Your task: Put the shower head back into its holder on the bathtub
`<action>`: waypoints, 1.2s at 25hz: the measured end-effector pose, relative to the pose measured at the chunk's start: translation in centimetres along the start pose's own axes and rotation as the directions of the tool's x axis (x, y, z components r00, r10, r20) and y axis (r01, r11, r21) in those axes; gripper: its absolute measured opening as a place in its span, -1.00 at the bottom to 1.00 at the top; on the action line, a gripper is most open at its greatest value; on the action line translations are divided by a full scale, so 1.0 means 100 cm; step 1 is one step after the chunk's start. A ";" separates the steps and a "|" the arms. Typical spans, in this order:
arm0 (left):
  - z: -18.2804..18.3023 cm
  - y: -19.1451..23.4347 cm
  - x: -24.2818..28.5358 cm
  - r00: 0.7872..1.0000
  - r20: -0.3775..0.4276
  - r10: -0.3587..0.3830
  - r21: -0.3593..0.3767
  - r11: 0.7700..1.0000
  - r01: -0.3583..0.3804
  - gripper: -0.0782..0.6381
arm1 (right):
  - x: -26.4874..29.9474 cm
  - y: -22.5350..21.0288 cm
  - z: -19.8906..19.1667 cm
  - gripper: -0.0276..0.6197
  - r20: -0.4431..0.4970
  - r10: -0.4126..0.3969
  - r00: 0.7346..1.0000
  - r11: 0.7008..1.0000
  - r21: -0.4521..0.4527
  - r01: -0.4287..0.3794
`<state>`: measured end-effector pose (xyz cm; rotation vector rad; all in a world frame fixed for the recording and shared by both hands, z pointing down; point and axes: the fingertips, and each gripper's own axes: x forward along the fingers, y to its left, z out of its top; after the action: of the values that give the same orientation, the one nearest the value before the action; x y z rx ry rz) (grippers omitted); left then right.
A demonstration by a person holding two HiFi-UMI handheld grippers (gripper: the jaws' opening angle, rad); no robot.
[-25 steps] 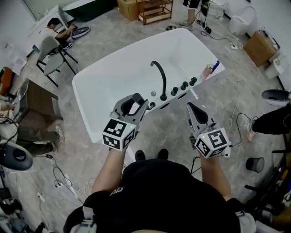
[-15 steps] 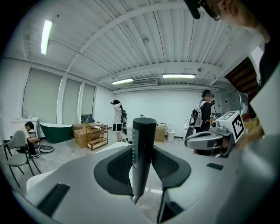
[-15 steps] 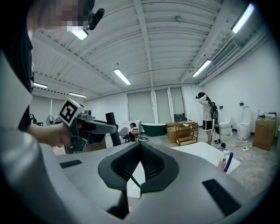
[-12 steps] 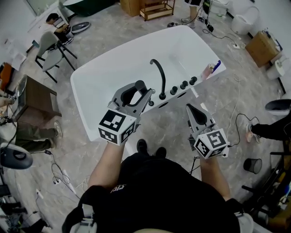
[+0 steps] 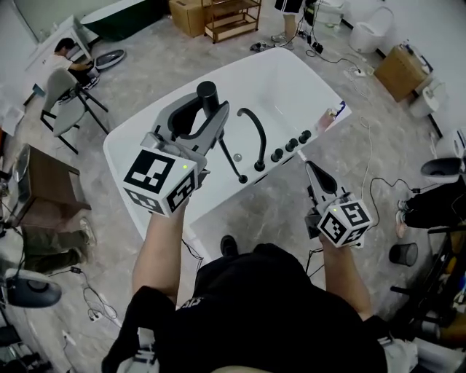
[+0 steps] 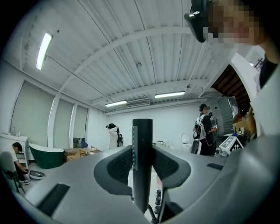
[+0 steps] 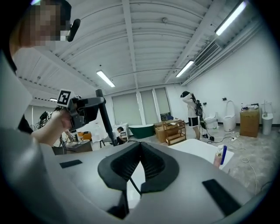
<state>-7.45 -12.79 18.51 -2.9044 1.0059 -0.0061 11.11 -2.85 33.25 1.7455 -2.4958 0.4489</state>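
The black shower head (image 5: pixel 207 92) stands upright between the pads of my left gripper (image 5: pixel 198 120), raised over the white bathtub (image 5: pixel 138 149). Its thin black hose (image 5: pixel 231 160) runs down to the tub's near rim beside the curved black faucet (image 5: pixel 255 127) and the black knobs (image 5: pixel 291 144). In the left gripper view the shower head (image 6: pixel 142 162) fills the gap of the left gripper (image 6: pixel 142 165). My right gripper (image 5: pixel 314 173) hangs to the right of the tub's rim, its jaws shut and empty. In the right gripper view its tips (image 7: pixel 140 145) meet, and the left gripper (image 7: pixel 87 109) shows with the shower head (image 7: pixel 104 120).
Bottles (image 5: pixel 331 115) stand on the tub's right corner. A wooden rack (image 5: pixel 229 18) and cardboard boxes lie beyond the tub. A seated person (image 5: pixel 69 58) is at the upper left, a table (image 5: pixel 44 175) at the left. Cables (image 5: pixel 371 146) trail over the floor at the right.
My left gripper has risen and moved out over the tub with the shower head, drawing the hose up from the rim. The right gripper has shifted slightly.
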 end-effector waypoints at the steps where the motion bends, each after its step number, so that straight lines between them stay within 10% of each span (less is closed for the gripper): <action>1: -0.009 0.002 0.004 1.000 -0.018 -0.005 -0.003 1.000 0.005 -0.38 | 0.001 0.000 -0.002 -0.87 -0.008 -0.005 1.000 1.000 0.002 0.005; 17: -0.143 -0.014 0.066 0.977 -0.210 -0.037 -0.110 0.994 0.015 -0.38 | 0.039 -0.039 -0.043 -0.87 -0.110 0.027 0.994 0.996 0.085 -0.017; 30: -0.259 -0.027 0.086 0.919 -0.390 -0.060 -0.189 0.982 -0.016 -0.38 | 0.050 -0.065 -0.096 -0.87 -0.187 0.034 0.982 0.986 0.169 -0.002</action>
<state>0.33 -17.61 44.36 -3.1636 1.0752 -0.5499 14.26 -6.80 44.77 1.6467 -2.4034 0.8088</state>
